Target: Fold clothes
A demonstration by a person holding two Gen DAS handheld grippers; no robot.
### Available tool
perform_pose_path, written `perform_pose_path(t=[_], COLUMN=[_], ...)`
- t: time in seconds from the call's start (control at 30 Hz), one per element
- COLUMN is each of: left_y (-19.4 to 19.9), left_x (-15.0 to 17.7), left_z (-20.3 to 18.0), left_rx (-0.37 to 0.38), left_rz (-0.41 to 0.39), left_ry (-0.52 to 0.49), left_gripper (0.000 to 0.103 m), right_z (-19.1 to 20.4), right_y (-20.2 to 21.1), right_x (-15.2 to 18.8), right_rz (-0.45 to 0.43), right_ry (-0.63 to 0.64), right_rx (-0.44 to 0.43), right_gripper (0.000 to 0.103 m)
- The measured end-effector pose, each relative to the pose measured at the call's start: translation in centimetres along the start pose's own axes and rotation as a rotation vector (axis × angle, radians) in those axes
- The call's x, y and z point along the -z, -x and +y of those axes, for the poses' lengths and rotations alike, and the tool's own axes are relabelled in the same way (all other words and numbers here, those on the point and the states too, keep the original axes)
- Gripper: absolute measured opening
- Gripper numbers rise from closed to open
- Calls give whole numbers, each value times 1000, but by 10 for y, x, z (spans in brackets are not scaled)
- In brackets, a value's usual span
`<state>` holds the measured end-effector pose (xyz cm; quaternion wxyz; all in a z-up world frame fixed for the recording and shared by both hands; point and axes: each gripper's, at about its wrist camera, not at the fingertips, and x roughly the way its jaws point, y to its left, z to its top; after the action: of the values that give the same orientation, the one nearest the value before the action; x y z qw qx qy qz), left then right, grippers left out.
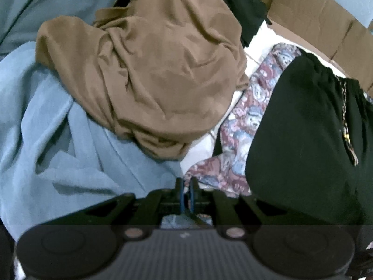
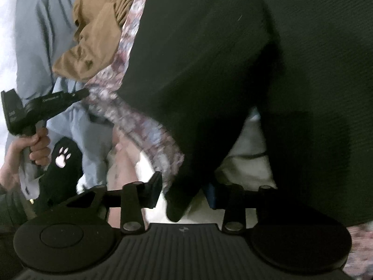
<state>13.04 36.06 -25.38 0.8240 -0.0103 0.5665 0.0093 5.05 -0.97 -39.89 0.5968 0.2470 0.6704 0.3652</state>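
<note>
The left tool (image 1: pixel 186 192) is pressed together on a corner of the patterned garment in maroon and pale blue print (image 1: pixel 244 126), pinching a small tuft of it right at the blue pads. In the right wrist view the same tool (image 2: pixel 85 92) reaches in from the left, held by a hand (image 2: pixel 35 147), and the patterned cloth runs in a taut strip from its tips under the black garment with a gathered waistband and cord (image 1: pixel 303 128).

The right tool (image 2: pixel 184 193) stands partly spread; a hanging corner of the black garment (image 2: pixel 209 70) dangles between its fingers, and the pads do not seem to press on it.

The task's clothes lie in a heap: a crumpled tan-brown garment (image 1: pixel 163 70) on top of a pale blue soft cloth (image 1: pixel 46 128), with the patterned and black pieces beside them on a white surface (image 1: pixel 200 149); a brown cardboard box (image 1: pixel 314 16) stands behind.

The risks, as I judge them: the left pinch is shallow, so a pull could strip the patterned cloth free. The black garment lies on the patterned one, so lifting either drags the other and tangles both. The right tool, if it closes now, may catch only the tip of the black corner, or miss it as it swings.
</note>
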Motion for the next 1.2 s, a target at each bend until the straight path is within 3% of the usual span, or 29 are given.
perform_pose_path(t=[0.03, 0.07, 0.2, 0.37, 0.5, 0.67, 0.8, 0.87, 1.03, 1.2], left_y=[1, 1, 12, 13, -10, -25, -18, -9, 15, 17], left_x=[2, 3, 9, 13, 17, 18, 17, 14, 0, -13], left_z=[1, 3, 11, 7, 6, 5, 3, 0, -7, -22], left_rx=[0, 1, 11, -11, -35, -66, -89, -106, -145, -82], left_rz=[8, 16, 41, 60, 97, 117, 111, 70, -35, -65], left_ry=[2, 4, 57, 24, 16, 17, 18, 9, -24, -56], left_gripper=[5, 5, 5, 5, 5, 7, 9, 9, 9, 9], right_z=[0, -1, 0, 3, -8, -16, -8, -2, 6, 0], right_y=[-2, -3, 5, 23, 11, 4, 14, 26, 72, 111], right_x=[1, 2, 4, -1, 2, 7, 6, 6, -1, -17], right_rz=[19, 36, 74, 98, 125, 131, 143, 144, 23, -133], right_ry=[-3, -5, -2, 0, -15, -44, 13, 40, 101, 109], right_rx=[-4, -5, -38, -81, -15, 6, 68, 90, 74, 111], right_gripper=[2, 0, 0, 0, 0, 0, 5, 9, 19, 22])
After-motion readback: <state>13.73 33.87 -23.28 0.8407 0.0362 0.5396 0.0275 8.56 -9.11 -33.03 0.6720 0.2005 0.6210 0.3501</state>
